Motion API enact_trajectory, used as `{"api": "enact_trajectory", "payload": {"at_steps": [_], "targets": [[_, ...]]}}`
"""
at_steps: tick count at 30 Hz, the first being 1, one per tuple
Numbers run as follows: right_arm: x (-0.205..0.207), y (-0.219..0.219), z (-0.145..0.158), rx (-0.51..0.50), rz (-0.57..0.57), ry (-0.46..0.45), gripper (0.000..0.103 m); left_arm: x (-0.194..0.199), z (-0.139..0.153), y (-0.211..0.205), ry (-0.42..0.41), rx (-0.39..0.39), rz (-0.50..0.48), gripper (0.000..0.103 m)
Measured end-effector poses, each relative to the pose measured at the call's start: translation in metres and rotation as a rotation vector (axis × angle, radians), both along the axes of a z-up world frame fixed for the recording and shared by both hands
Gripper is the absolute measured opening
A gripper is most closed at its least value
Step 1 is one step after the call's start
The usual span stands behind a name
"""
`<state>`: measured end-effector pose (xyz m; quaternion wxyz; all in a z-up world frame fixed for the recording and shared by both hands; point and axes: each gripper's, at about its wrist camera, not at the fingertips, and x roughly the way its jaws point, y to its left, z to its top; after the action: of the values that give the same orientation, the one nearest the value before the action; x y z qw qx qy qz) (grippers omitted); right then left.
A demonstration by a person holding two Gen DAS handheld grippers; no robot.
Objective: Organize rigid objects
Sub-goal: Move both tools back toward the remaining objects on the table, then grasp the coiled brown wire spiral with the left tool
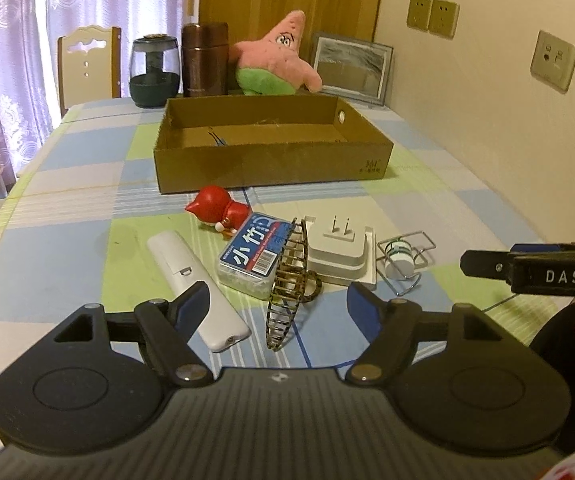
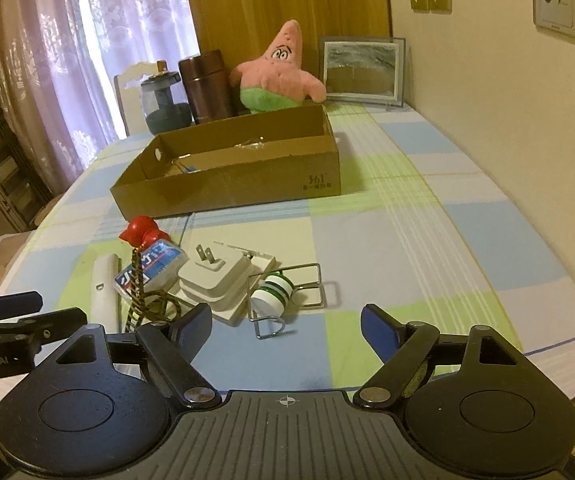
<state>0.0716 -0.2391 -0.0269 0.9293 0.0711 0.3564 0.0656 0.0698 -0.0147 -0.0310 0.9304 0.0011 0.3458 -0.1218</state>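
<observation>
A cluster of small objects lies on the checked tablecloth: a red figurine [image 1: 217,210], a white remote [image 1: 195,292], a blue toothpick box [image 1: 253,254], a tortoiseshell hair claw [image 1: 289,286], a white plug adapter [image 1: 341,250] and a wire holder with a small white-green bottle [image 1: 401,262]. Behind them stands an open cardboard box [image 1: 271,160]. My left gripper [image 1: 279,304] is open, just before the hair claw. My right gripper [image 2: 285,320] is open, just before the wire holder [image 2: 287,296]; the adapter [image 2: 215,280] and the cardboard box [image 2: 227,184] show too.
At the table's far end stand a dark glass jar [image 1: 153,72], a brown flask [image 1: 203,60], a pink star plush [image 1: 275,58] and a picture frame [image 1: 351,66]. A chair [image 1: 87,64] is behind the table. The wall runs along the right.
</observation>
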Motion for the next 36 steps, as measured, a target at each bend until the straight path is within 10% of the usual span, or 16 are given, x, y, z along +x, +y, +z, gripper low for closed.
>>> {"api": "enact_trajectory", "payload": {"at_steps": [36], "targets": [[0.054,0.006,-0.046,-0.016,0.022,0.058,0.079,0.068,-0.058,-0.022,0.113,-0.021,-0.096,0.033]]}}
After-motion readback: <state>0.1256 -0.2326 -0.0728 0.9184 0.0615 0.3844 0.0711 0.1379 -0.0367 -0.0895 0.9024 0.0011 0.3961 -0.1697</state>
